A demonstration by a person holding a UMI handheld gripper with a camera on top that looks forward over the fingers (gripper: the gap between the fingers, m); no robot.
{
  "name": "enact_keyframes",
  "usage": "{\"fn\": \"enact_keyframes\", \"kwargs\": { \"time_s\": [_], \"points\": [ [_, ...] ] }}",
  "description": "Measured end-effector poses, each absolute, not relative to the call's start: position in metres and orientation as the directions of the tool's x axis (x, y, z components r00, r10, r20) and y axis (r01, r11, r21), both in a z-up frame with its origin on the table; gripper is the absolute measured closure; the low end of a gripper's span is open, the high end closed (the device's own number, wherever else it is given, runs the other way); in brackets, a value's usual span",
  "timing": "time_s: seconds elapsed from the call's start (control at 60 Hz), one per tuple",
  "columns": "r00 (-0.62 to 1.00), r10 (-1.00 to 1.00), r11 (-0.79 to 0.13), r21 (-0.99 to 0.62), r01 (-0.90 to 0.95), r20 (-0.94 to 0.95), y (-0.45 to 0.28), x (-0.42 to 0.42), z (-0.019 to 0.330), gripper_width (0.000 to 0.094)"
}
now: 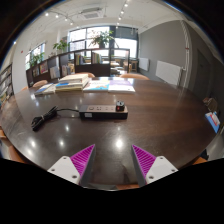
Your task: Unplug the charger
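Observation:
A black power strip [104,113] lies on the dark brown table [160,125], well beyond my fingers. A small dark charger [121,105] stands plugged into its right end. A black cable [62,114] runs from the strip's left end to a black adapter block [40,123]. My gripper [113,160] is open and empty, its purple pads [82,157] spread wide above the bare table, with the strip ahead of the gap between them.
Papers and books [85,86] lie on the far side of the table. A blue-and-white object [213,121] sits at the table's right edge. Shelves, plants and windows stand in the background. A white radiator [168,71] is on the right wall.

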State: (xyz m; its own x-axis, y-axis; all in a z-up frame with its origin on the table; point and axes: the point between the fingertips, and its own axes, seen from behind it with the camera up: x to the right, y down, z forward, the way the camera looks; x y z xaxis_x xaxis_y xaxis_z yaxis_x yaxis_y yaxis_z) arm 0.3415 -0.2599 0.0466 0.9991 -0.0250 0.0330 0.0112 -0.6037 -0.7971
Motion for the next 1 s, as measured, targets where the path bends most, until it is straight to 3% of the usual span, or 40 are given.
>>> {"fn": "enact_keyframes", "kwargs": {
  "time_s": [0.4,0.483,0.583,0.633,0.8,0.867,0.95,0.967,1.0],
  "points": [
    [0.997,-0.071,-0.557,-0.83,-0.013,0.032,-0.047,0.382,0.032,0.0268],
    [0.998,-0.053,-0.552,-0.834,0.0,0.035,-0.029,0.379,0.029,0.0348],
    [0.997,-0.072,-0.534,-0.845,-0.024,0.017,-0.019,0.379,0.027,0.0533],
    [0.995,-0.094,-0.52,-0.854,-0.025,0.028,-0.019,0.387,0.027,0.0682],
    [0.999,-0.045,-0.51,-0.86,-0.034,-0.013,-0.017,0.381,0.027,0.078],
    [1.0,-0.026,-0.545,-0.838,0.0,0.017,-0.016,0.381,0.024,0.081],
    [1.0,0.0,-0.653,-0.757,0.011,0.015,-0.02,0.379,0.024,0.0832],
    [0.999,0.028,-0.648,-0.761,0.042,0.032,-0.018,0.379,0.037,0.0834],
    [0.995,0.06,-0.534,-0.84,0.097,0.077,-0.004,0.382,0.098,0.0834]
  ]
}}
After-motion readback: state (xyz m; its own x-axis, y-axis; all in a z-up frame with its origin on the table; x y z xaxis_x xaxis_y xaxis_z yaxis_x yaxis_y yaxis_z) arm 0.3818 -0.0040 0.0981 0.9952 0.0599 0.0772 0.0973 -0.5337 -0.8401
